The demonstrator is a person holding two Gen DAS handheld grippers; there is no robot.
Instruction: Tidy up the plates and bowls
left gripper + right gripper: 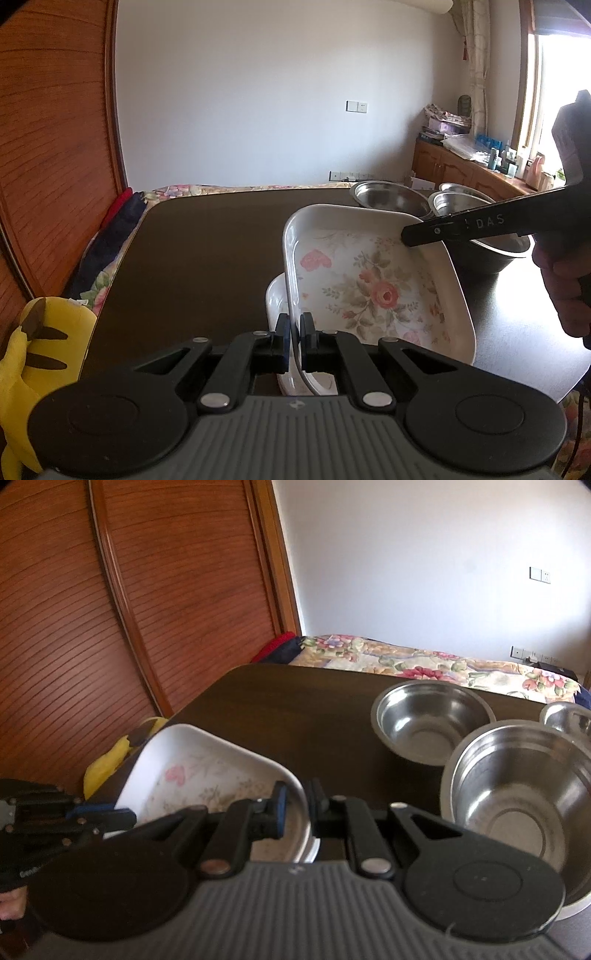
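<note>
Your left gripper [294, 341] has its jaws pinched on the near rim of the floral plate [373, 284], low in the middle of the left wrist view, and the plate sits tilted above a second white plate [276, 306] whose edge peeks out below and to the left. Your right gripper [295, 812] straddles the plate's opposite rim at lower centre of the right wrist view, jaws close about it, though I cannot tell whether they actually grip. If one grip slackens, the glazed rim can slip and the plate can drop onto the one beneath, chipping both. The steel bowls [517, 797] crowd the right side of the dark table [207, 258]; swing right and you may knock them.
</note>
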